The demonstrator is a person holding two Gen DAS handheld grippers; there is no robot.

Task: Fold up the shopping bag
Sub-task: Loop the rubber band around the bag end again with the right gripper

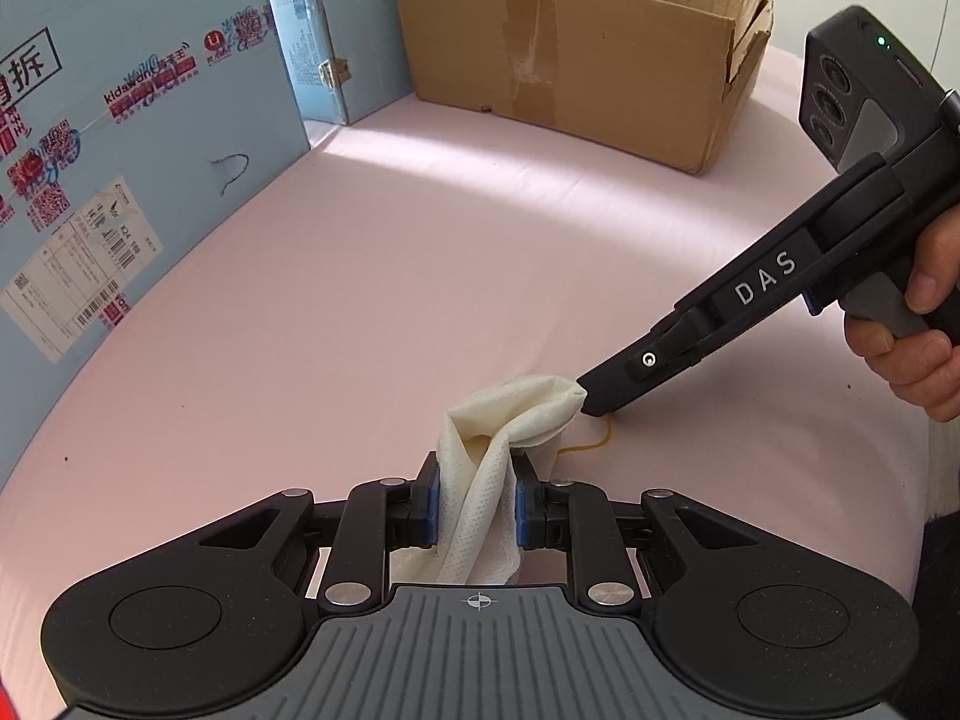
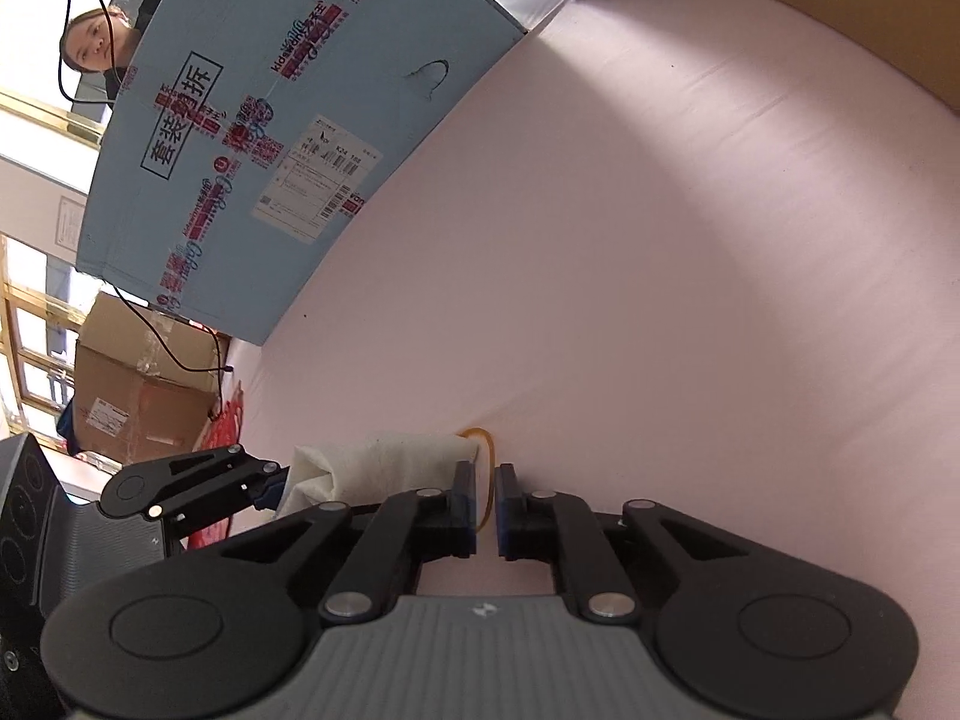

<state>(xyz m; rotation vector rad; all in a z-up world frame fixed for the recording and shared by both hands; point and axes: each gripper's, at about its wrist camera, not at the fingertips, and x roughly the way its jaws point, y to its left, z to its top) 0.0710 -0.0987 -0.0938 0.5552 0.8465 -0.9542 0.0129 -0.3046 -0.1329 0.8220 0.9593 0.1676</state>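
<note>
Fabric first: the cream shopping bag (image 1: 510, 438) is bunched into a rolled wad, low over the pink table cover (image 1: 480, 252), and the left gripper (image 1: 475, 504) has its blue pads clamped tight on the middle of it. The bag's lower end runs under the gripper body and is cut off from sight.

Over to the right gripper (image 1: 591, 405): from the left wrist view its black tip meets the far end of the bag, but the fingertips are hidden behind its own nose. The right wrist view shows more: the jaws stand a narrow gap apart, with a thin yellow rubber band (image 2: 489, 468) running down between them. Whether the pads actually pinch that band cannot be told; the bag (image 2: 384, 462) lies just left of the near pad. A hand (image 1: 918, 330) wraps the grey handle, partly off frame.

Writing now: "DAS" in white on the right gripper's arm. The blue carton (image 1: 138, 138) carries "kidswant", red QR-style prints, big boxed Chinese characters cut off at the edge, and a shipping label too small to read. "Cohou"-like script tops the second blue carton (image 1: 354, 30). The brown cardboard box (image 1: 576, 54) is open, its inside hidden.
</note>
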